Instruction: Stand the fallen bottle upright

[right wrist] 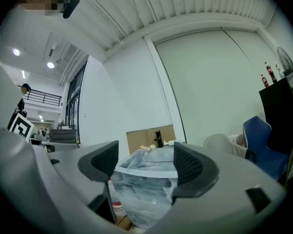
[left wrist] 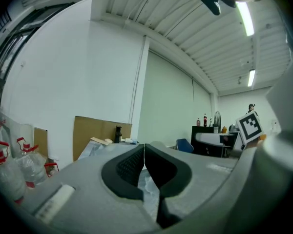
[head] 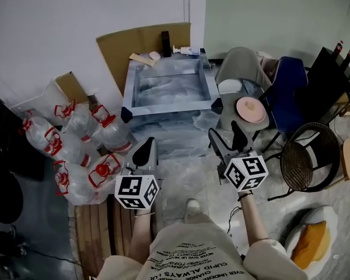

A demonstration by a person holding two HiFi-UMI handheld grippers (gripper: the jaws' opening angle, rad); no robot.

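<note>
A small pale bottle (head: pixel 185 51) lies on its side at the far end of the plastic-wrapped table (head: pixel 169 105), next to an upright dark bottle (head: pixel 165 42). Both bottles show far off in the right gripper view, the pale one (right wrist: pixel 170 142) beside the dark one (right wrist: pixel 158 138). My left gripper (head: pixel 144 151) hangs short of the table's near edge, its jaws shut with nothing between them (left wrist: pixel 144 160). My right gripper (head: pixel 227 137) is level with it on the right, jaws open and empty (right wrist: pixel 145 162). Both point toward the table, well away from the bottles.
Several big clear water jugs with red caps (head: pixel 76 144) are heaped left of the table. A cardboard sheet (head: pixel 143 44) leans on the wall behind. At the right stand a grey chair (head: pixel 242 67), a pink dish (head: pixel 251 109), a blue chair (head: pixel 289 92) and a black wire chair (head: pixel 306 156).
</note>
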